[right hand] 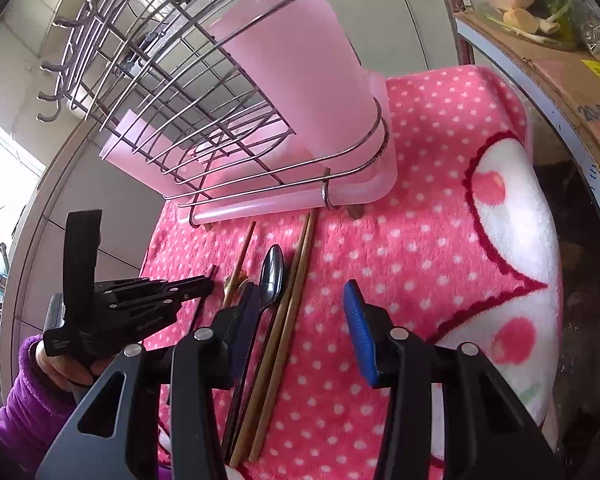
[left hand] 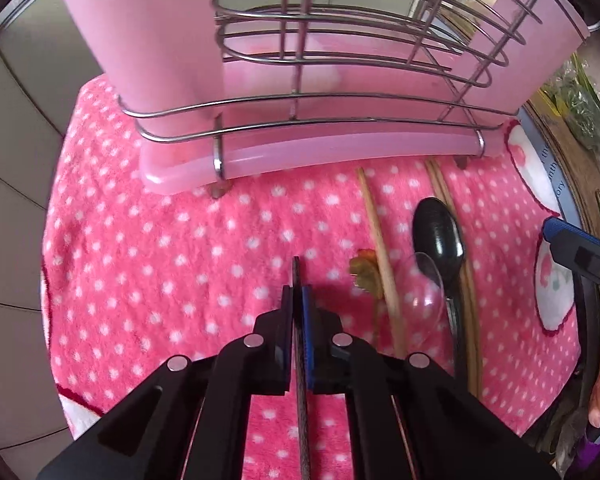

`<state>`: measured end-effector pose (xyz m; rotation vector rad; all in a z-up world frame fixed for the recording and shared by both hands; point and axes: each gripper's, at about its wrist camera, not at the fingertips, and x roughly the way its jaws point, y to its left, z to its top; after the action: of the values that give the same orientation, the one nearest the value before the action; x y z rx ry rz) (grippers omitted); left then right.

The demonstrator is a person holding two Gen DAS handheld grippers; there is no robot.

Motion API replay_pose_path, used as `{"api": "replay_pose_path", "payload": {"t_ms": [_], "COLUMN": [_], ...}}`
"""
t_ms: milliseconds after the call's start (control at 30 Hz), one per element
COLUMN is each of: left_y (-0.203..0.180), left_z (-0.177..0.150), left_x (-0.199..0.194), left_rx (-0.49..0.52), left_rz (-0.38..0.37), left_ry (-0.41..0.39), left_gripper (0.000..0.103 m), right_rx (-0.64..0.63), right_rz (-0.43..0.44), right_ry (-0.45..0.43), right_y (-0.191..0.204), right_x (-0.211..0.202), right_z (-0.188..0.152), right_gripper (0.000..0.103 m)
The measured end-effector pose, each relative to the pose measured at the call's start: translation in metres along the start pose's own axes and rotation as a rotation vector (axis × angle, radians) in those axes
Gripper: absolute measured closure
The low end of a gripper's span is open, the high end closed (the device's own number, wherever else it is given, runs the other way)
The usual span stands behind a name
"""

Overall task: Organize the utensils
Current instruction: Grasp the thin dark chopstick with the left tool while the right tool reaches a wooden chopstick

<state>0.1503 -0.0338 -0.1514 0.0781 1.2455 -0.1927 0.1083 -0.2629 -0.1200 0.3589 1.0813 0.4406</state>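
Spoon (right hand: 271, 276) between chopsticks (right hand: 288, 320), before rack (right hand: 236, 112).

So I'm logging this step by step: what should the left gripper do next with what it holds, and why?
Probably lift and carry it forward toward the top of the wire rack. The left gripper is shut on a thin dark chopstick, low over the pink dotted towel, and the rack stands just ahead. The metal spoon and wooden chopsticks lie on the towel; the right gripper is open above them.
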Motion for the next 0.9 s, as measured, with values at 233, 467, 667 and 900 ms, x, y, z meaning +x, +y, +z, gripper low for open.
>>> {"api": "replay_pose_path", "payload": {"t_ms": [233,467,667,900], "left_y": [0.044,0.069,0.077,0.084], "left_z": [-0.008,-0.015,-0.030,-0.033], "left_x": [-0.006,-0.007,-0.005,-0.006], "left_rx": [-0.084,-0.106,-0.120,-0.120], "left_rz": [-0.010,-0.067,-0.115,-0.134], "left_ry": [-0.009,-0.029,-0.037,-0.040], "left_gripper": [0.098,0.098,0.098,0.098], "right_rx": [0.009,-0.026,-0.051,-0.047], "right_rz": [-0.055,-0.149,-0.255,-0.306], "right_ry": [0.055,0.113,0.162,0.172], "right_y": [0.004,0.019,0.025,0.030], "right_x": [0.027,0.060,0.083,0.092], "right_z": [0.016,0.027,0.032,0.040], "right_gripper": [0.062,0.074,0.079,0.079]}}
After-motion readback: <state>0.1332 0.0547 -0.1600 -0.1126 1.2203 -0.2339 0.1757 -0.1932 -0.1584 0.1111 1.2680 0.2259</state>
